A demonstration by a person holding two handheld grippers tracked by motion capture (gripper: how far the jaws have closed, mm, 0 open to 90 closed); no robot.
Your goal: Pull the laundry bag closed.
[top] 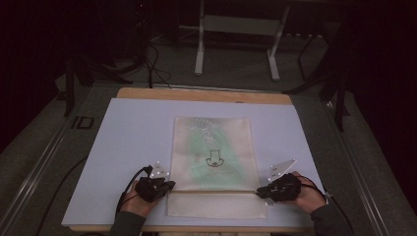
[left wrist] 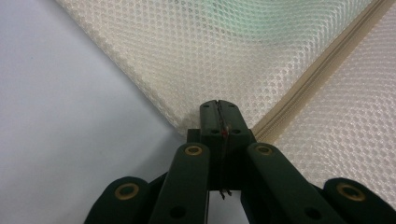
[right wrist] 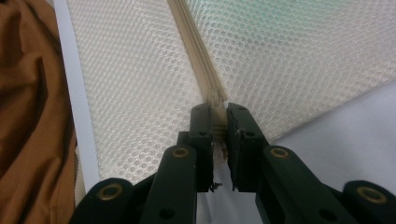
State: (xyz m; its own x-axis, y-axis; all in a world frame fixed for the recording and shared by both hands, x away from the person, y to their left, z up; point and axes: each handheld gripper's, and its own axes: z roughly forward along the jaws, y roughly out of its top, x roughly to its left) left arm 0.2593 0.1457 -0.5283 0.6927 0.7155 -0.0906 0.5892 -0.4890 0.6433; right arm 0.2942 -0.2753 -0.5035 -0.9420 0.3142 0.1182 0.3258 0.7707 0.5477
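A pale mesh bag [top: 211,147] lies flat on the light board, with something green and a small black drawing inside. Its beige zipper [top: 216,192] runs across near the front edge. At the zipper's left end my left gripper [top: 171,185] is pinched on the bag's edge. In the left gripper view its jaws [left wrist: 218,108] stand tight together over the mesh corner [left wrist: 224,51], beside the zipper [left wrist: 317,79]. My right gripper [top: 258,191] sits at the zipper's right end. In the right gripper view the jaws [right wrist: 219,116] clamp the zipper's end tab, and the zipper [right wrist: 196,51] runs away from them.
The pale board [top: 133,142] covers a wooden table [top: 196,94]. Brown cloth [right wrist: 28,116] hangs just past the board's near edge [right wrist: 79,102]. A white metal stand [top: 236,29] and cables [top: 152,64] are on the dark floor beyond the table.
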